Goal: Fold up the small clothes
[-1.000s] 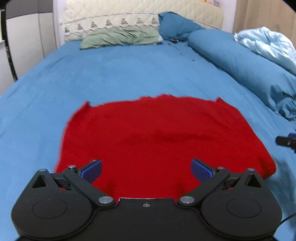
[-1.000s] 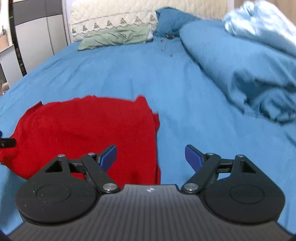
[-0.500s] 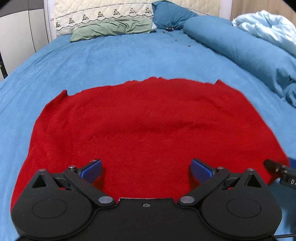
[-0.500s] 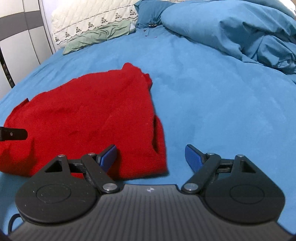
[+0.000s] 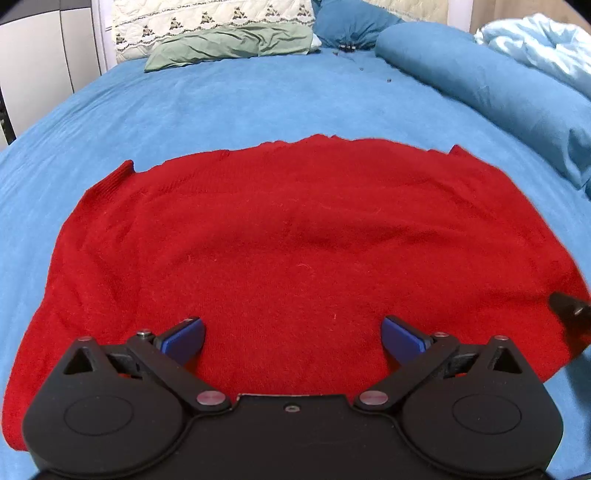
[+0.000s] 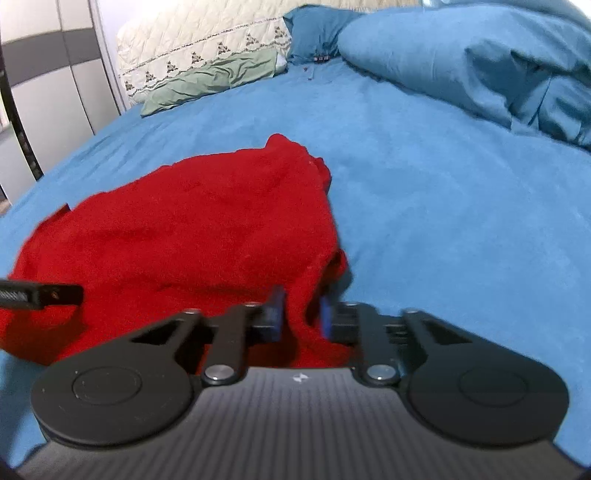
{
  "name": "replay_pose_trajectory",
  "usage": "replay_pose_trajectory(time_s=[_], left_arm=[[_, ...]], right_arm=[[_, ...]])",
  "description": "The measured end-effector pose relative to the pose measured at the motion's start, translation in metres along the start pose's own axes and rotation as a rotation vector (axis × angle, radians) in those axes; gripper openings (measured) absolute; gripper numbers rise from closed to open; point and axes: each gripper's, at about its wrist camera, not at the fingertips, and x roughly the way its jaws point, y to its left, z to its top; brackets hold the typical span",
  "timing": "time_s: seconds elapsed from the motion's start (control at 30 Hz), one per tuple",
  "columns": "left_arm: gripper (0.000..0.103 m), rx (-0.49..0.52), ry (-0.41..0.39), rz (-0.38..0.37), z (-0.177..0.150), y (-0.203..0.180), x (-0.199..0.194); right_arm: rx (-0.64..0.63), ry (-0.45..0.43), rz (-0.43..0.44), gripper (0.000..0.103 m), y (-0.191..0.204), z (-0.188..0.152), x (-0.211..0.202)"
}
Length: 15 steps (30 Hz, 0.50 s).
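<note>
A red knitted garment (image 5: 295, 240) lies spread on the blue bed sheet (image 5: 258, 99). My left gripper (image 5: 293, 338) is open, its blue pads wide apart just above the garment's near edge. In the right wrist view the same garment (image 6: 192, 229) lies to the left, and my right gripper (image 6: 301, 317) is shut on its near right corner, with red cloth bunched between the blue pads. The left gripper's tip (image 6: 40, 295) shows at the left edge. The right gripper's tip (image 5: 569, 310) shows at the right edge of the left wrist view.
A green pillow (image 5: 229, 44) and a cream quilted headboard (image 5: 207, 18) stand at the far end. A rolled blue duvet (image 5: 498, 92) and a pale blue blanket (image 5: 535, 48) run along the right side. A white and grey wardrobe (image 6: 48, 85) stands to the left.
My right gripper moved in over the garment's right corner and closed on it. My left gripper moved forward to the garment's near edge and stayed open.
</note>
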Motion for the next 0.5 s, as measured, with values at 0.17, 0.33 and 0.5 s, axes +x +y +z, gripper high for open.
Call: replay_pose_trajectory(time_s=[0.17,0.33,0.5], left_arm=[[0.103,0.018,0.044,0.026,0.006,-0.005,0.010],[0.094,-0.035,0.086,-0.040,0.018,0.017,-0.003],[0.094,-0.080,-0.008,-0.036,0.006,0.082,-0.063]], right_arm=[[0.123,0.040,0.075,0.024,0.000,0.028,-0.013],[0.210,0.011,0.212,0.024,0.028,0.076,-0.033],[0.075,-0.016,0.452,0.024,0.132,0.118,-0.046]])
